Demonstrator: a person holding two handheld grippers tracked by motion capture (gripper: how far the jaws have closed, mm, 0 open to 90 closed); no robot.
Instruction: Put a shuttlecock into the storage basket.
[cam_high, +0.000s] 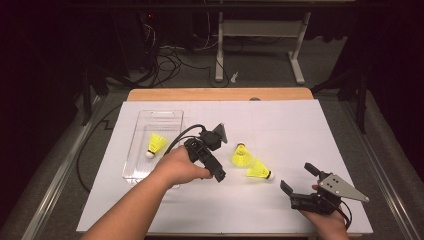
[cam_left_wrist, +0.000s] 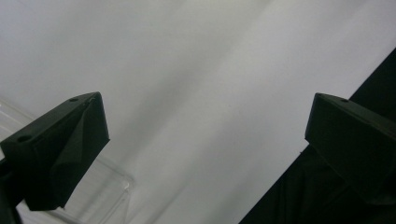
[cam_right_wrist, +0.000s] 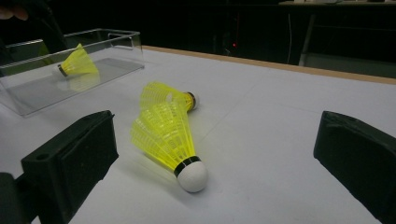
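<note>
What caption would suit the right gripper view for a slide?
Open right claw faces two yellow shuttlecocks on the table, a third inside the clear tray.

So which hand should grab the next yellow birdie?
Probably the right. The right gripper is open and faces the nearest shuttlecock lying between its jaws' line. The left gripper, also open, points at bare table beside the clear tray.

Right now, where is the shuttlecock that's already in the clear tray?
In the high view, that shuttlecock lies inside the clear tray on the table's left side, just left of the left gripper. The two loose shuttlecocks lie on the table to the right.
</note>
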